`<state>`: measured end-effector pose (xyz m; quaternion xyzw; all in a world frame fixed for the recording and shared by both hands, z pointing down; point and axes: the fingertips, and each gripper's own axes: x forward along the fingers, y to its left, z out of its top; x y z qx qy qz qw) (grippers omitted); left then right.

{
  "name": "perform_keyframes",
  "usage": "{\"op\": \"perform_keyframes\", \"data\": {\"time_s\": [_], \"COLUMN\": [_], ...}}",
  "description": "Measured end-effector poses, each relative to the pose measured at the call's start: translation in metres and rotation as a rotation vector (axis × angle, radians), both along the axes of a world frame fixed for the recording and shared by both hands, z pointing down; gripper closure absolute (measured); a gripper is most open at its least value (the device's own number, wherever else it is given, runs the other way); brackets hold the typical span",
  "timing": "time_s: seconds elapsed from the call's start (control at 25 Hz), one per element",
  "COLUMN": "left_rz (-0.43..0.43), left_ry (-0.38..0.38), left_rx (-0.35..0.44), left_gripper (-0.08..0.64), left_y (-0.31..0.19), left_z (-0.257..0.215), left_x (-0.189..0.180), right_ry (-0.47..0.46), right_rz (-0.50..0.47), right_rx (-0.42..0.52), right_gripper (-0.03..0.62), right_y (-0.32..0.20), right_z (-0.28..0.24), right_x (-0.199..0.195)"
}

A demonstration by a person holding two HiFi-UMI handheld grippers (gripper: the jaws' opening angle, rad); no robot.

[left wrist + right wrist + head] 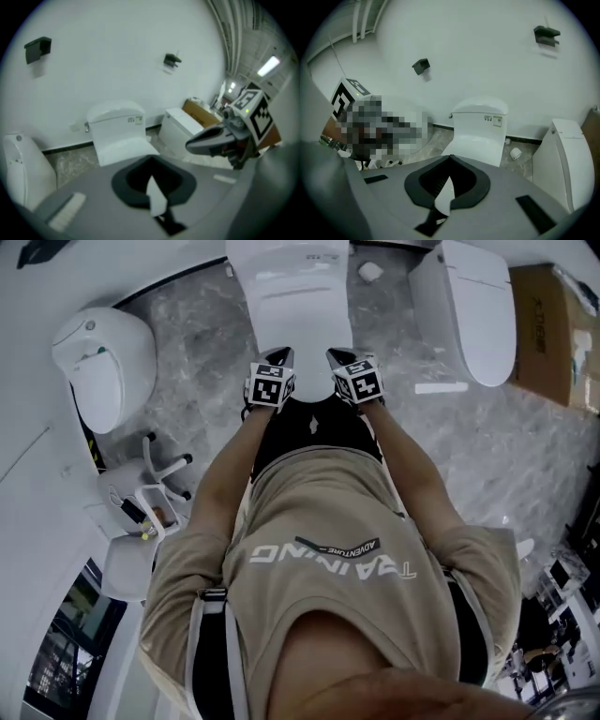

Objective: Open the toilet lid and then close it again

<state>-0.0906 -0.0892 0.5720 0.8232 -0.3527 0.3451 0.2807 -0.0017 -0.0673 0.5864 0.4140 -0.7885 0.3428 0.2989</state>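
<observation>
I read both sets of fingers pressed together on nothing: left gripper [281, 356], right gripper [337, 356] | toilet lid [298, 324] lay flat just beyond, untouched | risk I judged: shut tips skidding off its smooth rim, lid dropping hard | farther: a flung lid striking the tank [480, 110]

Behind the left gripper [280, 355] and the right gripper [339, 357], each bearing a white cube [270, 387] with black square markers, the person wears a beige short-sleeved T-shirt [328, 521] with white lettering and a black garment [319, 432].

White toilet lid [292, 310], closed, lying flat
</observation>
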Motion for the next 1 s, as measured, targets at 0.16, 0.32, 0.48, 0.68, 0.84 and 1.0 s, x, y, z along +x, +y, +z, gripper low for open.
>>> {"op": "perform_keyframes", "data": {"time_s": [0.16,0.32,0.48,0.68,0.84,1.0], "left_rz": [0.029,0.024,0.009,0.003,-0.027,-0.040], "left_ry": [0.016,0.073,0.140,0.187,0.218,0.245], "left_rx": [0.152,0.285,0.406,0.519,0.573,0.634], "left_gripper": [0.558,0.558,0.558,0.558,0.558,0.558], "left_y": [-0.030,-0.059,-0.079,-0.099,-0.109,-0.122], "left_z": [-0.052,-0.109,-0.168,-0.224,-0.256,-0.291], "left_x": [0.003,0.009,0.008,0.004,-0.005,-0.013], "right_ry": [-0.010,-0.021,-0.057,-0.098,-0.116,-0.118], "right_rz": [0.002,0.026,0.027,0.022,0.020,-0.008], "right_rx": [0.131,0.274,0.395,0.541,0.623,0.686], "right_gripper": [0.580,0.580,0.578,0.578,0.578,0.578], "right_y": [-0.029,-0.058,-0.080,-0.108,-0.118,-0.122], "right_z": [-0.056,-0.116,-0.174,-0.239,-0.279,-0.313], "right_x": [-0.002,0.009,0.011,0.006,0.003,-0.002]}}
